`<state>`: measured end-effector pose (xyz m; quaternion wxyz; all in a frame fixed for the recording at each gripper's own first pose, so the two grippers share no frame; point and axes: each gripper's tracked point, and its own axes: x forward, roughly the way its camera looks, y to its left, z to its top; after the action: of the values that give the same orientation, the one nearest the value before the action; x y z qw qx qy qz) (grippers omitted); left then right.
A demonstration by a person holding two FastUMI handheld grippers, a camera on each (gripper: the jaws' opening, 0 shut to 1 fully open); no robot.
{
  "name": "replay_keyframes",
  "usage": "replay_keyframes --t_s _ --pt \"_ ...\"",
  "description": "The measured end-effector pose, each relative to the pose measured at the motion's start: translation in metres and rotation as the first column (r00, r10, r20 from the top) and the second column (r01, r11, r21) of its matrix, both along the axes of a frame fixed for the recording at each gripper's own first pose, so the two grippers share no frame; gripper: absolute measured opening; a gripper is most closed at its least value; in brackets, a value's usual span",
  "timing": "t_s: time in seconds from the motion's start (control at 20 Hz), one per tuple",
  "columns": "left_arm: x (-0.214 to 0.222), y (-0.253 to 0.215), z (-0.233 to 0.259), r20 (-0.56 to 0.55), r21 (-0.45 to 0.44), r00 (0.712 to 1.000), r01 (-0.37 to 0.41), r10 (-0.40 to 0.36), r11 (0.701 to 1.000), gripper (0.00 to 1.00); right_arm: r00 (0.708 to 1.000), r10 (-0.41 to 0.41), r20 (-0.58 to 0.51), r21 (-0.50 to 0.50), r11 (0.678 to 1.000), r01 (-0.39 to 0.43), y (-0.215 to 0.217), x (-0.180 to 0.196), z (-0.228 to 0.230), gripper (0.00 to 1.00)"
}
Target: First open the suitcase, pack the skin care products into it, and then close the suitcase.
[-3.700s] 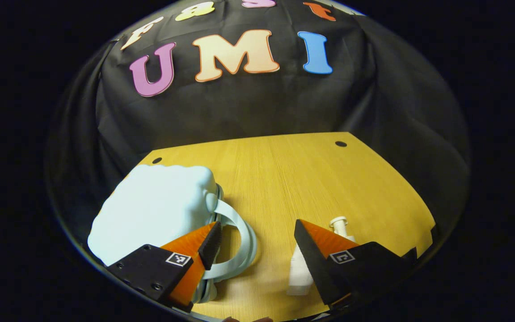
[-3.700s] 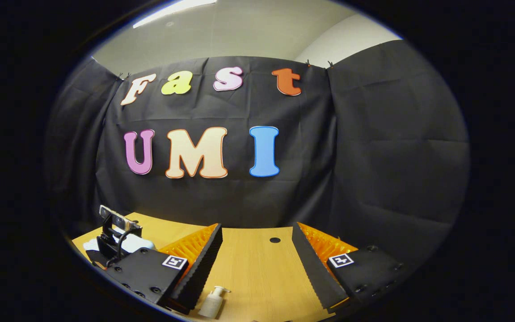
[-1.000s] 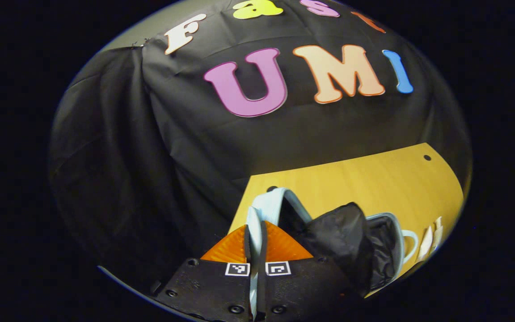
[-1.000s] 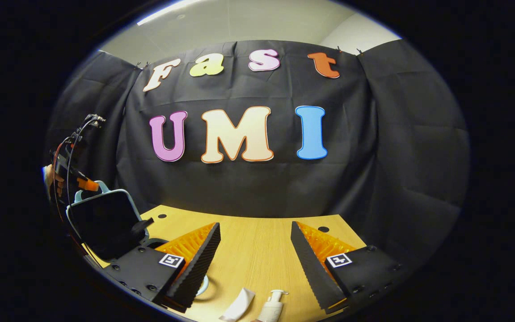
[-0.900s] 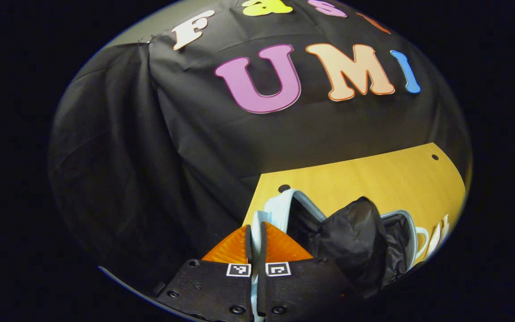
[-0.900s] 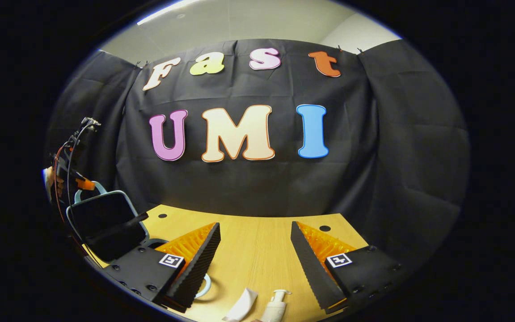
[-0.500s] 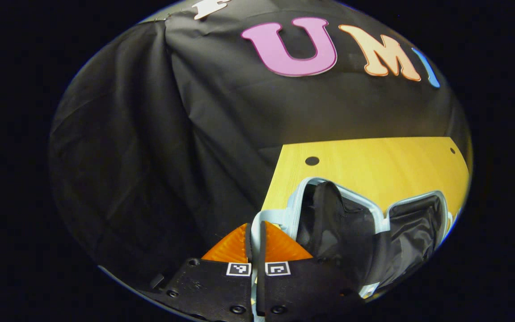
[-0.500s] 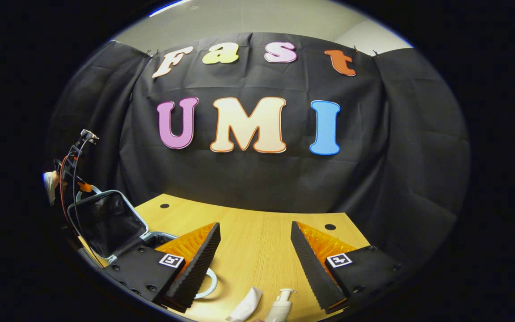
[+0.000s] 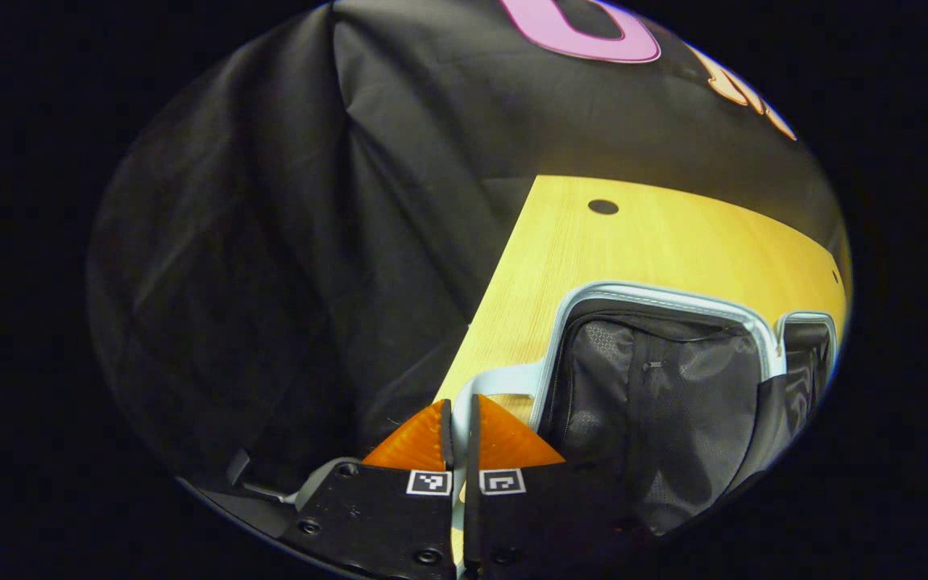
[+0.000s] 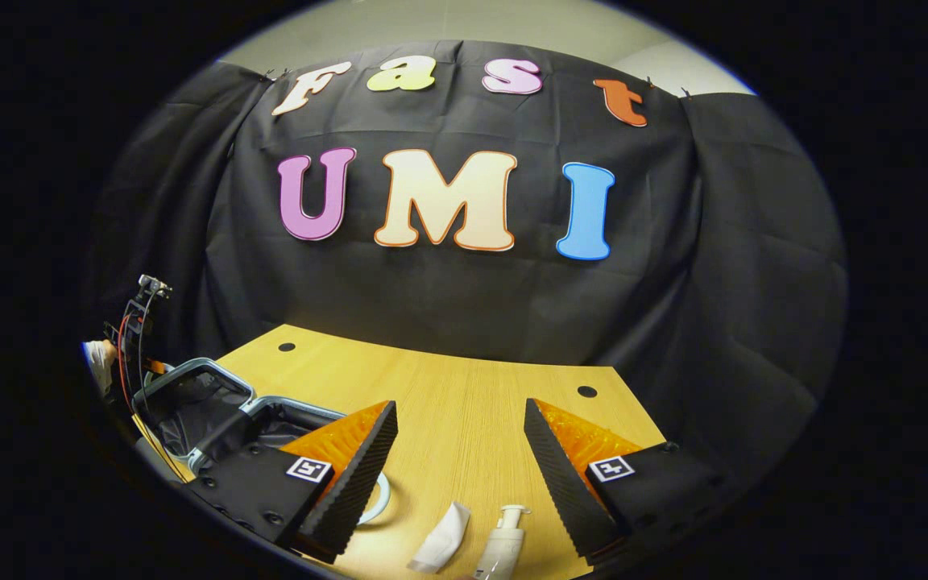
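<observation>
The suitcase is lying open at the left end of the table, lid half folded out nearly flat next to the base half, black lining facing up in both. Pale blue rim all round. In the right gripper view the case sits at the far left w/ nothing packed in it that I can see, tho the inside is dark so don't quote me.

Left gripper has its fingers pinched together on the lid's handle, the thin pale loop running right between them. So the opening step looks basically finished imo, lid just needs letting go.

Right gripper hangs over the table w/ fingers wide apart, nothing in them. Right below it, near the front edge: a white tube lying flat and a white pump bottle just beside it, also lying down. Those are the skin care bits, both on the table, well apart from the case.

Next move, my guess: left lets the handle go, right drops down onto the tube or bottle, closes across the body, carries it left into the open half. Bottle's round so it'll prob want a grip across the middle, not the pump.
</observation>
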<state>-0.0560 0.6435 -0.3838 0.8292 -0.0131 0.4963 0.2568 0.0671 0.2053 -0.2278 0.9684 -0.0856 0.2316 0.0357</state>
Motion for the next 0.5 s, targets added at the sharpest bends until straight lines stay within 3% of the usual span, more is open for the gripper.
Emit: replay_keyframes --t_s 0.25,0.35,0.5 --pt "-0.006 0.017 -0.014 0.019 0.068 0.999 -0.043 0.042 0.997 0.03 1.0 0.019 0.002 -0.036 0.999 -0.019 0.002 -0.005 0.004 1.0" --pt "-0.02 0.033 -0.005 0.012 0.145 0.995 -0.099 0.098 0.984 0.27 1.0 0.02 -0.005 -0.025 0.999 -0.021 0.0 -0.008 0.003 1.0" --pt "-0.017 0.05 0.028 0.131 0.223 0.98 -0.175 0.148 0.959 1.0 1.0 0.025 0.01 -0.009 1.0 -0.025 -0.003 -0.01 0.007 1.0"
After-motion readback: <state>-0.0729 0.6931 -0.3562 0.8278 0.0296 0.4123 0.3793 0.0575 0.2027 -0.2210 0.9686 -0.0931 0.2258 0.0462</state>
